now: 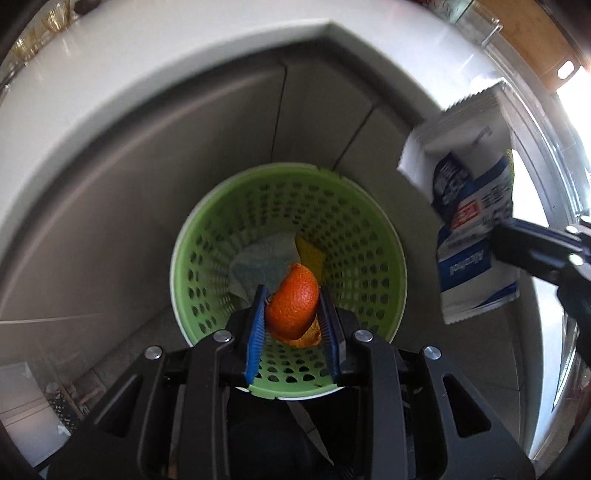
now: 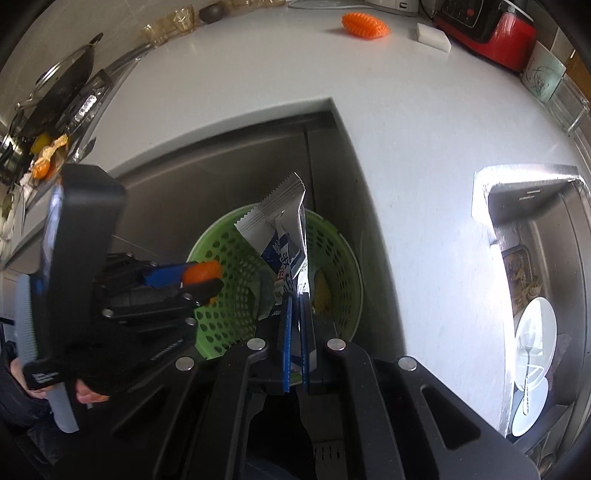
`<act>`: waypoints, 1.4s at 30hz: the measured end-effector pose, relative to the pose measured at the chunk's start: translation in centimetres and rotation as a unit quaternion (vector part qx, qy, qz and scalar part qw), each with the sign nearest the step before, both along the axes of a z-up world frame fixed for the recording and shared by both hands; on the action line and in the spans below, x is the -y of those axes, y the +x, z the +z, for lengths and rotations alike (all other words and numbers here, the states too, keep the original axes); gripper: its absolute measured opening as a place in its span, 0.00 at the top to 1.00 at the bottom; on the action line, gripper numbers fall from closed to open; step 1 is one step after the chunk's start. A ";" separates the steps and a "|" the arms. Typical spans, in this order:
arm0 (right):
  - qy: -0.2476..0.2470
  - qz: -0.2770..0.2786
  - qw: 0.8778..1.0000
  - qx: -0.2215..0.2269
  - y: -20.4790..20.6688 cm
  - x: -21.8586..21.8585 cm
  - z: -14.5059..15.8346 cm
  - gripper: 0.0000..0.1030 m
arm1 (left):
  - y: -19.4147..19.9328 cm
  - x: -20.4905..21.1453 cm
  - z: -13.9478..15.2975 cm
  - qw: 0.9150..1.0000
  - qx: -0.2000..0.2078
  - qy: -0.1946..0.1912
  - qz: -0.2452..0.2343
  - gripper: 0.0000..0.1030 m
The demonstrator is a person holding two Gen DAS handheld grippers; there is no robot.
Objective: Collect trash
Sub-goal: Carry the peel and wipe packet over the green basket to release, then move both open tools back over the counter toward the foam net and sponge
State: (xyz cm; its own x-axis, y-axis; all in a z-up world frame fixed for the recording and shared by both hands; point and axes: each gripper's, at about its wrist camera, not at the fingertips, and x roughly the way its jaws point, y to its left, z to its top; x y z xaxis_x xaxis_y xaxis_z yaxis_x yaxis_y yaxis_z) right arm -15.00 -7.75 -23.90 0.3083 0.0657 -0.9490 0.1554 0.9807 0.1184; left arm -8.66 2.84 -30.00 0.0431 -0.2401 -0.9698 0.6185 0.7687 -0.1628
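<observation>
My left gripper [image 1: 291,301] is shut on a piece of orange peel [image 1: 293,308], held right over the mouth of the green perforated basket [image 1: 354,206] on the floor below the counter. In the basket lie a crumpled tissue [image 1: 258,266] and a yellow scrap [image 1: 312,254]. My right gripper [image 2: 295,299] is shut on a white-and-blue alcohol-wipe wrapper [image 2: 280,221], hanging above the same green basket [image 2: 221,258]. In the right wrist view the left gripper [image 2: 207,278] with the orange peel [image 2: 201,272] shows at left. The wrapper [image 1: 476,218] hangs at the right edge of the left wrist view.
The white counter [image 2: 406,147] wraps around the basket's corner. On it lie an orange spiky ball [image 2: 365,24], a white block [image 2: 434,37] and a red appliance [image 2: 491,33]. A sink with white plates [image 2: 535,332] is at right. More peels [image 2: 46,155] lie by the stove at left.
</observation>
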 end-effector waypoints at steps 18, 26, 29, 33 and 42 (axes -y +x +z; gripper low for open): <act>0.017 0.010 1.000 0.002 0.2 0.7 -0.6 0.94 | -0.6 -0.6 3.8 0.999 0.048 -0.007 0.011 0.26; 0.028 0.049 0.998 -0.009 0.9 -0.4 -1.7 0.90 | 1.0 -4.0 7.3 0.994 0.091 -0.006 0.063 0.16; 0.024 0.065 0.997 -0.020 1.0 -1.0 -2.6 0.67 | 1.8 -5.2 8.0 0.992 0.102 0.000 0.079 0.16; 0.012 0.061 0.998 -0.021 1.3 -1.1 -2.6 0.35 | 2.8 -6.0 8.7 0.990 0.103 -0.009 0.097 0.15; -0.009 0.020 0.999 0.036 2.3 0.6 2.4 0.15 | 4.7 -5.2 10.1 0.988 0.125 -0.024 0.087 0.11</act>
State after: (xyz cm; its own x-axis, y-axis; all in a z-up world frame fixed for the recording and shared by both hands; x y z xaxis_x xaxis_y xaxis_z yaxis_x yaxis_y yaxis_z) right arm -12.71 -8.39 -21.52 0.3742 0.0632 -0.9252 0.1073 0.9880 0.1109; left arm -3.96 8.01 -19.87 0.3242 -0.2538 -0.9113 0.5040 0.8616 -0.0607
